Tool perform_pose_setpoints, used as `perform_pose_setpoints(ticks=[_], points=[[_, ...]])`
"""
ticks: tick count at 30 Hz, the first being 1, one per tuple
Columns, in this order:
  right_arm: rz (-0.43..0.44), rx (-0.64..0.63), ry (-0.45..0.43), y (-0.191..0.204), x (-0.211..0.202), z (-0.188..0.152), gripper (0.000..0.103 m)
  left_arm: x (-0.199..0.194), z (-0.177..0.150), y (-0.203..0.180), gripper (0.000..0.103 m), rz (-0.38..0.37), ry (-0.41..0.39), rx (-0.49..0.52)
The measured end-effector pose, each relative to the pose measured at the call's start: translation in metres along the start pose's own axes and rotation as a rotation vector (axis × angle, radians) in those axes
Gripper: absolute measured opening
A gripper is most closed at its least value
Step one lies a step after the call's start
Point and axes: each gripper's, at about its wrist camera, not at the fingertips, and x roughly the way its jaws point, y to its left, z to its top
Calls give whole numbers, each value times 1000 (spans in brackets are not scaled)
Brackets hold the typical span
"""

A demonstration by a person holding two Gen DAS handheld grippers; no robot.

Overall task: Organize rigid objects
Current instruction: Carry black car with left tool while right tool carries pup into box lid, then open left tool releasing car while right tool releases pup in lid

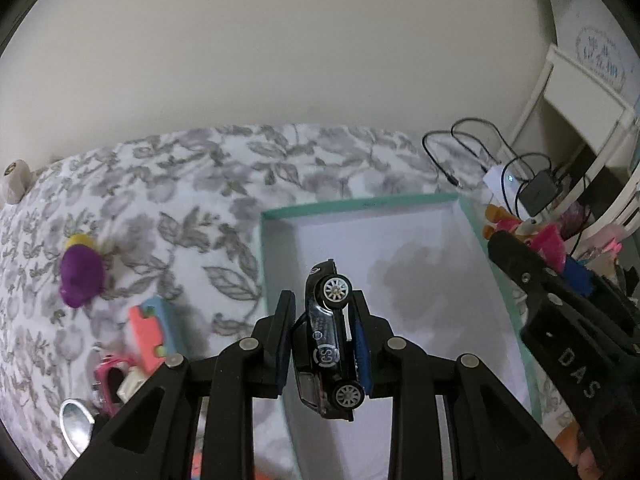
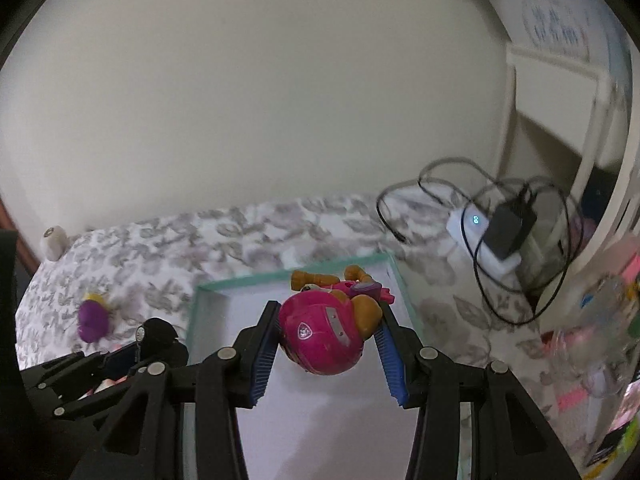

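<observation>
A black toy car with silver wheels stands nose-up between the blue pads of my left gripper, which is shut on it. The car hangs over the near left part of a shallow white box with a teal rim. My right gripper is shut on a pink toy pup figure with tan legs, held over the same box's rim. In the left wrist view, one of the right gripper's fingers reaches in from the right. The left gripper's fingers show at lower left in the right wrist view.
The box lies on a grey floral bed cover. Left of it are a purple toy, a pink and blue block, a pink toy car and a spoon. A charger with cables and a white shelf stand at the right.
</observation>
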Motion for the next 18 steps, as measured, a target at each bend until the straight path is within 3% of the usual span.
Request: perform_pose_setpoints(ticks=[6, 18], points=[[-17, 43, 47, -23, 28, -8, 49, 22, 5, -24, 29, 20, 1, 37], [-48, 25, 129, -30, 57, -27, 50, 60, -9, -31, 29, 56, 43, 54]])
